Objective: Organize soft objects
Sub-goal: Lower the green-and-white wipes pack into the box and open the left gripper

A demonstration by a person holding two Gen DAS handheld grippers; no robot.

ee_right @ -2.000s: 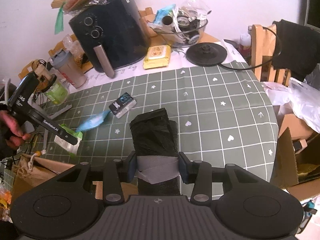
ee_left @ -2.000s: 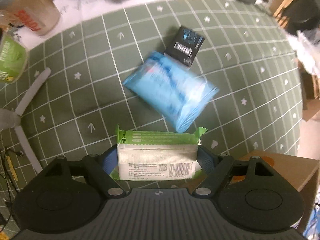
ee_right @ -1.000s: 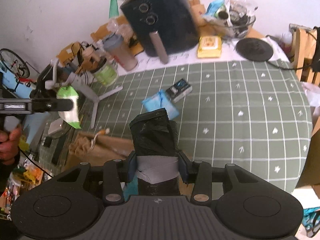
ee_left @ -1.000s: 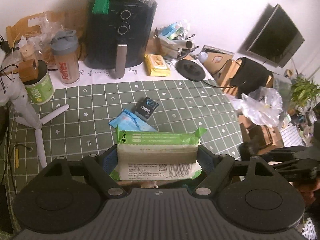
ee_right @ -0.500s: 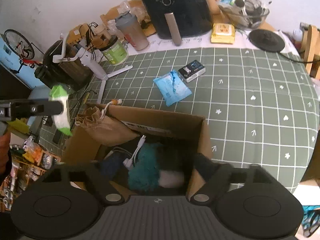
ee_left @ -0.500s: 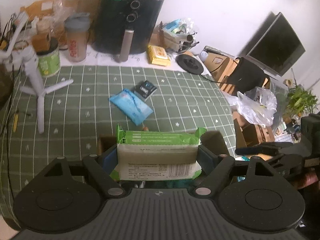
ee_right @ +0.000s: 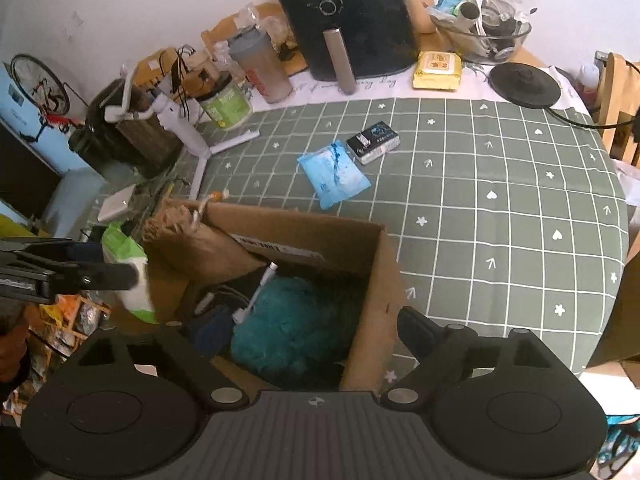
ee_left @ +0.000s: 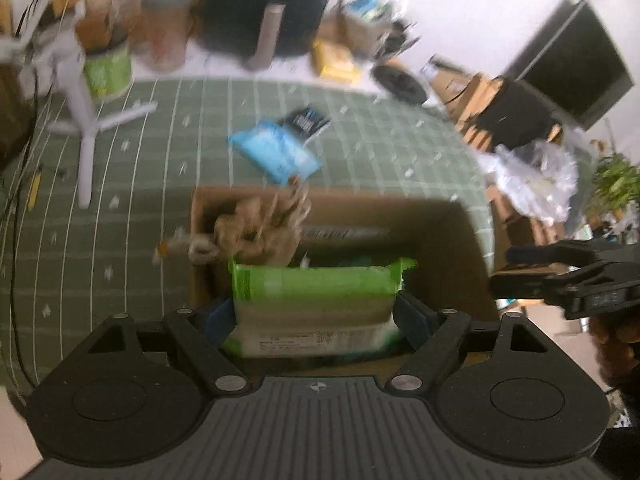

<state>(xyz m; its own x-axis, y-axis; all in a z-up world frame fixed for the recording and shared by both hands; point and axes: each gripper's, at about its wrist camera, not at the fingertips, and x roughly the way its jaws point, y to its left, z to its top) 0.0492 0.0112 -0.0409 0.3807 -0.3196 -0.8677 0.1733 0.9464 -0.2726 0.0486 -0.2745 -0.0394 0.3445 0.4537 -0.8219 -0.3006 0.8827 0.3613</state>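
The green tissue pack [ee_left: 316, 304] sits clamped across its short ends between the jaws of the left gripper [ee_left: 316, 312], hanging just above the near edge of the open cardboard box [ee_right: 372, 276]. It looks light and squashy, a plastic-wrapped wad that gives under pressure, so the grip across the ends seems sensible: the film is probably slick, and a hold on the flat faces would likely let it slide. It should drop without harm.

Inside the box lie a fluffy teal thing [ee_right: 296, 324], a brown drawstring pouch [ee_right: 200, 248] leaning in the far corner, and some white cable; the rest down there is too dark to tell. The right gripper [ee_right: 292, 344] hangs over the box with its jaws spread wide and nothing between them; they have just been opening.

Out on the green checked tablecloth [ee_right: 500, 200] a blue soft pack [ee_right: 334, 172] waits, touching or almost touching a small dark box [ee_right: 374, 142]. The blue one looks thin and floppy, likely best taken across its narrow width. Beyond stand a black air fryer [ee_right: 348, 16], a shaker bottle [ee_right: 260, 68] and a white tripod [ee_right: 192, 136].
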